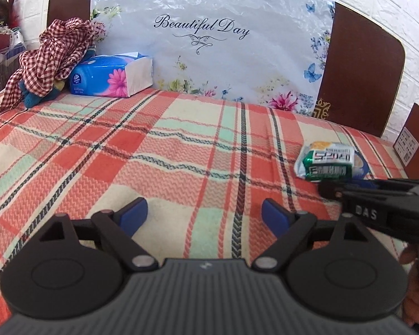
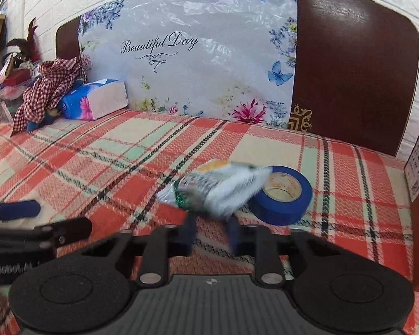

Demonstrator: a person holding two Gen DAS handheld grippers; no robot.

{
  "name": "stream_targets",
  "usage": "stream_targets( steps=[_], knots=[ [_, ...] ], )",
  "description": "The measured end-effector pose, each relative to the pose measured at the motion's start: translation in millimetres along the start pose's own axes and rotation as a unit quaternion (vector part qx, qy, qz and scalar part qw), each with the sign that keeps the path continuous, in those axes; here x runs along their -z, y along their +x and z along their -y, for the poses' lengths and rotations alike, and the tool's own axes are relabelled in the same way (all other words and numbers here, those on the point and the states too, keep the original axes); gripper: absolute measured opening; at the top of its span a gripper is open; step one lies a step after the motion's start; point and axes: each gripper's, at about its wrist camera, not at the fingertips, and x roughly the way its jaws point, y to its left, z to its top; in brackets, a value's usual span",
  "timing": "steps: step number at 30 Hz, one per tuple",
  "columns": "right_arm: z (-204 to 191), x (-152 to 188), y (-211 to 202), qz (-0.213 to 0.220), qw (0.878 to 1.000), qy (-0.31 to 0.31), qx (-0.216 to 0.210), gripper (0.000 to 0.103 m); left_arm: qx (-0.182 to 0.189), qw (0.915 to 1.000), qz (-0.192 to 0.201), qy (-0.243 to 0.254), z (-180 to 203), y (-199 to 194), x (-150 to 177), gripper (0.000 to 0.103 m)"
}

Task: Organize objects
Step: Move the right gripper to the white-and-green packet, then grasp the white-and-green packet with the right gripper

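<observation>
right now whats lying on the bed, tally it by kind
tissue pack: 1
checked cloth: 1
green snack packet: 1
blue tape roll: 1
total: 4

Right gripper (image 2: 211,233) clamped on a blurred green-and-white packet (image 2: 212,189) over the plaid bedspread (image 2: 125,150); blue tape roll (image 2: 282,195) just beside, at right; left gripper's blue pad (image 2: 16,209) at left edge; tissue pack (image 2: 93,103) and checked cloth (image 2: 50,86) far back.
</observation>
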Motion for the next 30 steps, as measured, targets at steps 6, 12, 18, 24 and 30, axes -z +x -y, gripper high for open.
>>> stream_targets(
  steps=[6,12,18,24,30],
  knots=[
    [10.4,16.0,-26.1,-0.005,1.000,-0.006,-0.001,0.009,-0.016,0.9997,-0.003,0.020,6.9,-0.3,0.4,0.090],
    [28.4,11.0,-44.1,0.025,0.996,0.080,-0.037,0.051,-0.020,0.9996,-0.004,0.018,6.9,0.4,0.4,0.090],
    [61.3,-6.6,-13.8,0.011,0.959,0.272,-0.078,0.054,-0.020,0.9996,-0.007,0.021,8.2,2.8,0.6,0.092],
    [85.3,3.0,23.7,-0.035,0.889,0.430,-0.155,0.031,-0.025,0.9993,-0.011,0.025,10.2,4.6,0.8,0.093],
    [94.6,25.1,-14.1,-0.048,0.888,0.432,-0.151,0.030,-0.027,0.9991,-0.014,0.030,11.7,6.6,0.5,0.094]
  ],
)
